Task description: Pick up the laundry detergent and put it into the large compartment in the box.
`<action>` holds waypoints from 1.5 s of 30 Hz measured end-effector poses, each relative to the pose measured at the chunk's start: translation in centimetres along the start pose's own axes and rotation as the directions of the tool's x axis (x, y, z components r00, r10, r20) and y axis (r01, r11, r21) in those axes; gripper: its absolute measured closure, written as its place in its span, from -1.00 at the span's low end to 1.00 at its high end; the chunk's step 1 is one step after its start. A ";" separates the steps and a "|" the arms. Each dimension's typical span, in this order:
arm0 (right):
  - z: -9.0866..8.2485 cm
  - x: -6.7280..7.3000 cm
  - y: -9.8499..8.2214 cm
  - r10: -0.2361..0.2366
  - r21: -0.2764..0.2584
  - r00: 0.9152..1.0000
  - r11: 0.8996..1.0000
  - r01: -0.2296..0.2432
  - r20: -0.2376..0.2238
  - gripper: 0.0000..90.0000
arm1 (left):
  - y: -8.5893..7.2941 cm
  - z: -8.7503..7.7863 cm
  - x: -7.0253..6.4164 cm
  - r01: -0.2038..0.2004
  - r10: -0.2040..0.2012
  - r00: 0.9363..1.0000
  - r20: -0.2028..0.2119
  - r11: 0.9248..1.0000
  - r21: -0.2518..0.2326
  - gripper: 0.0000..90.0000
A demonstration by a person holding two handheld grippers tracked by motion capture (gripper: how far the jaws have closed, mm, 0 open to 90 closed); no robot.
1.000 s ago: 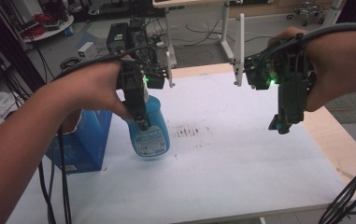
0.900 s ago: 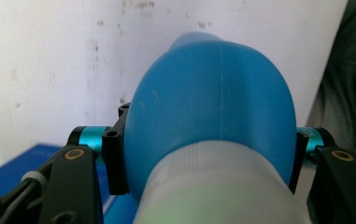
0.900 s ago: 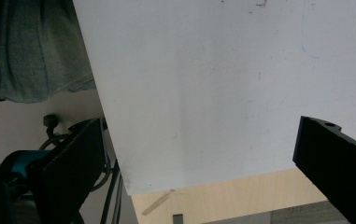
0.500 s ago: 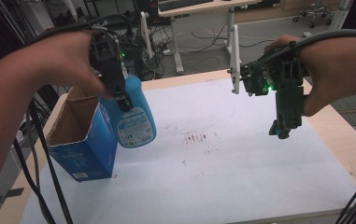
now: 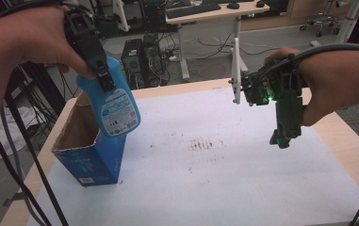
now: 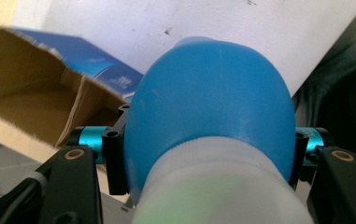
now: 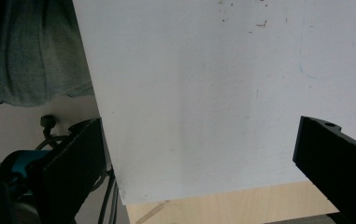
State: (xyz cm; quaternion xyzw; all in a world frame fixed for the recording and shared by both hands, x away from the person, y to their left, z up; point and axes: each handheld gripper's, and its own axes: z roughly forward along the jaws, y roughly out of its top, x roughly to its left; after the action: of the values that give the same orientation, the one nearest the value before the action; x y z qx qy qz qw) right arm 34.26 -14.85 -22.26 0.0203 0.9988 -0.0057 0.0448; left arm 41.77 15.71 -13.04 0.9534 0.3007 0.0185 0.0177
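A blue plastic bottle [image 5: 113,106] with a white label hangs in the air at the left, tilted, its base over the open blue cardboard box [image 5: 86,146]. My left gripper [image 5: 99,70] is shut on the bottle, one jaw on each side of it; in the left gripper view the blue bottle [image 6: 213,102] bulges between the jaws, with the box [image 6: 49,88] below and to the left. My right gripper [image 5: 283,136] hangs open above the right side of the white table top [image 5: 224,179], with nothing between its fingers [image 7: 77,163].
The box stands at the table's left edge with brown inner walls. A dark smudge [image 5: 203,143] marks the middle of the white sheet. Bare wood [image 5: 351,150] borders the right edge. Desks, cables and computer cases stand behind the table.
My left gripper has lifted the bottle and carried it left, from the table top to above the box. The right gripper has stayed about where it was.
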 end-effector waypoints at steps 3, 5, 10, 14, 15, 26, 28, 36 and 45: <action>0.0 0.0 0.1 -0.002 0.002 1.000 1.000 0.002 0.000 -0.96 | -0.7 -0.5 0.9 0.061 -0.061 0.998 -0.002 0.998 0.002 -0.15; 0.1 0.0 0.3 -0.004 0.001 1.000 1.000 0.004 0.001 -0.96 | -1.1 -0.8 1.4 0.096 -0.096 0.995 -0.001 0.995 -0.003 -0.16; 0.1 0.0 0.6 -0.007 0.006 1.000 1.000 0.007 -0.002 -0.96 | -2.2 -1.1 2.5 0.155 -0.155 0.988 -0.005 0.988 -0.021 -0.16; 0.0 0.1 0.8 -0.007 0.007 1.000 1.000 0.007 -0.002 -0.96 | -3.2 -1.4 3.3 0.184 -0.184 0.983 -0.009 0.983 -0.017 -0.16; 0.0 0.1 0.8 -0.006 0.006 1.000 1.000 0.006 -0.002 -0.96 | -3.4 -1.5 3.5 0.192 -0.193 0.981 -0.009 0.981 -0.017 -0.16; 0.0 -0.1 1.3 -0.012 0.009 1.000 1.000 0.012 -0.002 -0.96 | -5.4 -2.2 5.2 0.268 -0.268 0.963 -0.028 0.964 -0.003 -0.16; 0.1 -0.2 1.5 -0.018 0.008 1.000 1.000 0.018 -0.005 -0.96 | -5.6 -2.3 5.4 0.272 -0.272 0.962 -0.032 0.962 0.003 -0.16; 0.0 -0.3 1.7 -0.021 0.011 1.000 1.000 0.021 -0.003 -0.96 | -6.0 -1.8 6.0 0.298 -0.298 0.954 -0.046 0.954 0.010 -0.16; 0.1 -0.2 1.9 -0.019 0.011 1.000 1.000 0.019 -0.006 -0.96 | -5.9 0.8 6.7 0.313 -0.312 0.949 -0.041 0.949 0.036 -0.16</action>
State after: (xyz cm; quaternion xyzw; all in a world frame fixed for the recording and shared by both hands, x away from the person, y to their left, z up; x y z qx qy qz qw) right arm 34.59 -12.99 -22.33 0.0110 0.9990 -0.0115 0.0417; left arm 43.91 24.36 -13.96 0.8934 0.4485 0.0259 -0.0047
